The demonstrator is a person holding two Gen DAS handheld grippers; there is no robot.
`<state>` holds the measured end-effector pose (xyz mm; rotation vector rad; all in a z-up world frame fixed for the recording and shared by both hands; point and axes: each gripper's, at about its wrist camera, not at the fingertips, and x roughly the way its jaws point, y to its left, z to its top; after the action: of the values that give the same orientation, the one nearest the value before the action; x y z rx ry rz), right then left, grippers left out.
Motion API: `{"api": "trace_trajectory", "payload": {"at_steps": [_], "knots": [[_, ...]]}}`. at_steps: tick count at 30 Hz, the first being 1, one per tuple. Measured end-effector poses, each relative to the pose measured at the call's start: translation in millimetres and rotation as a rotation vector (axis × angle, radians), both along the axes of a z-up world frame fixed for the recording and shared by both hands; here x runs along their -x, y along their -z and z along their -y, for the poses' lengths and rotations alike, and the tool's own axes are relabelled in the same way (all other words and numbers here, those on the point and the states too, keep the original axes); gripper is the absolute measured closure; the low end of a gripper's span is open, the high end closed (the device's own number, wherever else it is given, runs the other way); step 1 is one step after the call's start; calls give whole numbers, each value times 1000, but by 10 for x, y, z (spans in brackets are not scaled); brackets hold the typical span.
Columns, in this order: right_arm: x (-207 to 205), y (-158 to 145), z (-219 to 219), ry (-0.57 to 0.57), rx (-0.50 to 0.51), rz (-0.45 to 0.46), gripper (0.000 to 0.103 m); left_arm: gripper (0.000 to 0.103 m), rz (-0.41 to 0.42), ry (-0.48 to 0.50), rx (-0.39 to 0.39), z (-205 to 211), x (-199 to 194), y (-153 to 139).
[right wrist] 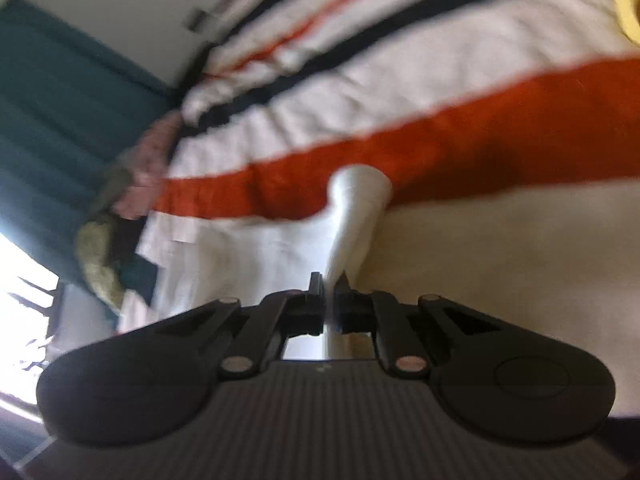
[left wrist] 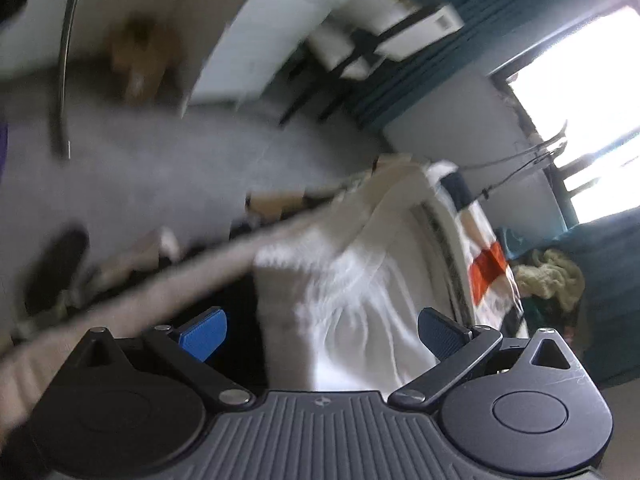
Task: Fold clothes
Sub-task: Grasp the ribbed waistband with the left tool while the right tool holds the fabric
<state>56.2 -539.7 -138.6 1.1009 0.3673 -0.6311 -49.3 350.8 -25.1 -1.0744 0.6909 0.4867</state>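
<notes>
In the left wrist view a white garment (left wrist: 352, 300) lies crumpled on the bed, straight ahead of my left gripper (left wrist: 322, 320). That gripper is open, its blue pads (left wrist: 202, 336) wide apart with nothing between them. In the right wrist view my right gripper (right wrist: 330, 280) is shut on a pinched fold of white cloth (right wrist: 356, 208) that stands up from between the jaws. Behind it spreads a bedsheet (right wrist: 440, 148) striped in white, orange and navy. Both views are blurred.
A heap of yellowish clothes (left wrist: 548, 276) lies at the far side of the bed near a teal curtain (left wrist: 420, 52) and a bright window (left wrist: 592, 112). Beyond the bed are grey floor (left wrist: 180, 168), a white cabinet (left wrist: 256, 48), a chair (left wrist: 352, 60) and a cardboard box (left wrist: 140, 60).
</notes>
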Motion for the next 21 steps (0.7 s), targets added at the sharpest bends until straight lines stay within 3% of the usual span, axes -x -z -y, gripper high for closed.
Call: {"api": "trace_trajectory", "payload": {"at_steps": [4,8,11,13,15,18,21], "knots": [[3,-87,-29,13,36,12,96,11,-8,70,151,9,-48,332],[17,101,62,48,-71,-56,93,23,-19,66,95,69,-94,360],[-41,320,131,13,-184,-76,93,44,-9,34,49,99,-121,347],[-55,283,112,19,-148,-79,93,76,-25,-11,30,119,-136,368],[-68,241,91,26,-109,-82,95,90,-23,-43,23,114,-127,360],[-74,154,83,23,-50,-51,97,93,31,-54,-15,151,-76,251],[53,-7,80,43,-34,40,97,94,152,-31,-59,203,74,24]]}}
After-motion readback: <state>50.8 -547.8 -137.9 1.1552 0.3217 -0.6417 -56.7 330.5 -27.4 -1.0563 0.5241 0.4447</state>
